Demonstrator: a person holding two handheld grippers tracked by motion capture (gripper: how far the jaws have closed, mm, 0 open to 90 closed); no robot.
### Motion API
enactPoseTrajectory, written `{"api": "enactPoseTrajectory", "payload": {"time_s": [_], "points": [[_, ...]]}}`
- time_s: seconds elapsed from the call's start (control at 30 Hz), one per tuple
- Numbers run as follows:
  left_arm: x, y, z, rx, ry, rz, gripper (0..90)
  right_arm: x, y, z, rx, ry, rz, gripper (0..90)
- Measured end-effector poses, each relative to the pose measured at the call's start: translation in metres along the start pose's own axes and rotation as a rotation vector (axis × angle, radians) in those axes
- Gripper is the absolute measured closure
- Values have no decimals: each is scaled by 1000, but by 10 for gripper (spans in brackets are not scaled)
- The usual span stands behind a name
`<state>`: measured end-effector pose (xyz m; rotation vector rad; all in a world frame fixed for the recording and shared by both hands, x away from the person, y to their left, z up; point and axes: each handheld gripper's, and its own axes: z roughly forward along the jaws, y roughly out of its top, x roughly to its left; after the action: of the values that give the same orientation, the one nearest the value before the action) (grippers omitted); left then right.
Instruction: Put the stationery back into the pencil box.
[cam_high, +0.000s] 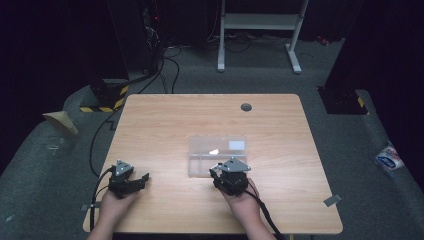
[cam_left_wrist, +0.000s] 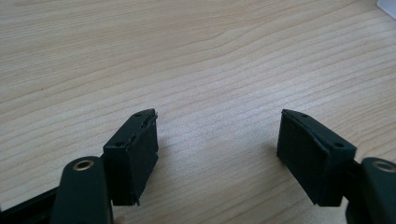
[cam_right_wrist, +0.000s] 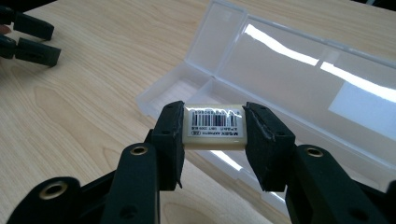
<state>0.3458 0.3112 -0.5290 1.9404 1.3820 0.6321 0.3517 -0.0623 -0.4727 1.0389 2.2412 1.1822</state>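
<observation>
White and small, the eraser (cam_right_wrist: 215, 127) with its barcode label sits pinched between the two black jaws of the right gripper (cam_right_wrist: 215, 133), which are partly closed and press on its two ends. It hangs just above the near edge of the clear plastic case (cam_right_wrist: 280, 79), whose lid lies open toward twelve o'clock. In the high view the right gripper (cam_high: 220, 172) is at the six o'clock edge of the case (cam_high: 217, 155), near the middle of the wooden table (cam_high: 165, 120). Well apart at nine o'clock from it, the left gripper (cam_high: 142, 179) rests low over the bare wood, its jaws spread wide with nothing between them. Above the table, at twelve o'clock, is grey floor (cam_high: 200, 75) with black cables.
</observation>
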Motion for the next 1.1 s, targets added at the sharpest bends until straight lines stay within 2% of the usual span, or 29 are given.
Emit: {"api": "enactPoseTrajectory", "payload": {"time_s": [0.43, 0.6, 1.1], "points": [[0, 0, 0, 1, -1, 0, 279, 0, 16, 7, -16, 7, -16, 584], [0, 0, 0, 1, -1, 0, 278, 3, 21, 10, -17, 8, -8, 584], [0, 0, 0, 0, -2, 1, 277, 7, 32, 32, 0, 27, -21, 584]]}}
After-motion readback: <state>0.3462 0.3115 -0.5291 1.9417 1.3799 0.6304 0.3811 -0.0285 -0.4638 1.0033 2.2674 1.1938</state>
